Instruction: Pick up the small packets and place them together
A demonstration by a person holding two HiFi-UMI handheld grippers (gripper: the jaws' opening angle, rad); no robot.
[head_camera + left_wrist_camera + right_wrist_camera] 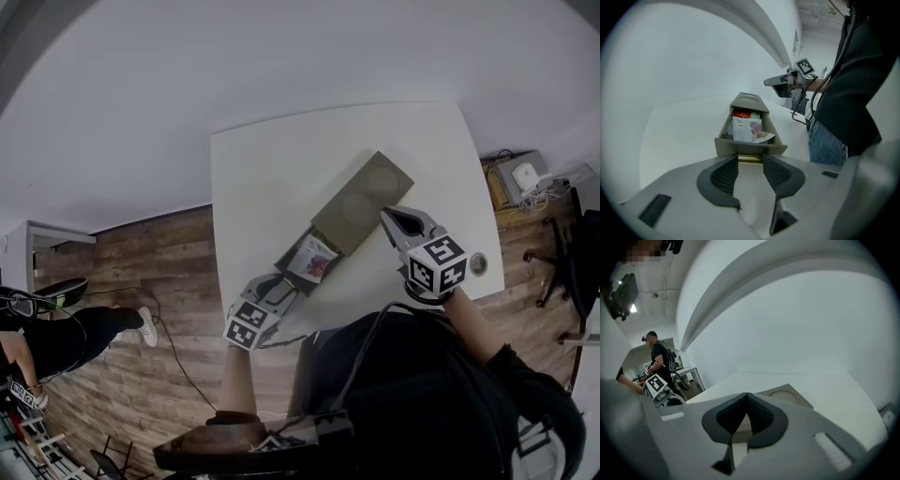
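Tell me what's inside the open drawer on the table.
A white packet with a printed picture sits in the drawer, with something red farther in behind it. Anything deeper or underneath is covered.

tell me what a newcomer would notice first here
An open drawer stuffed with packets juts from a flat box in the middle of the white table. The left gripper is at the drawer's front with its jaws on the handle. The right gripper, jaws shut, sits by the box's other end.
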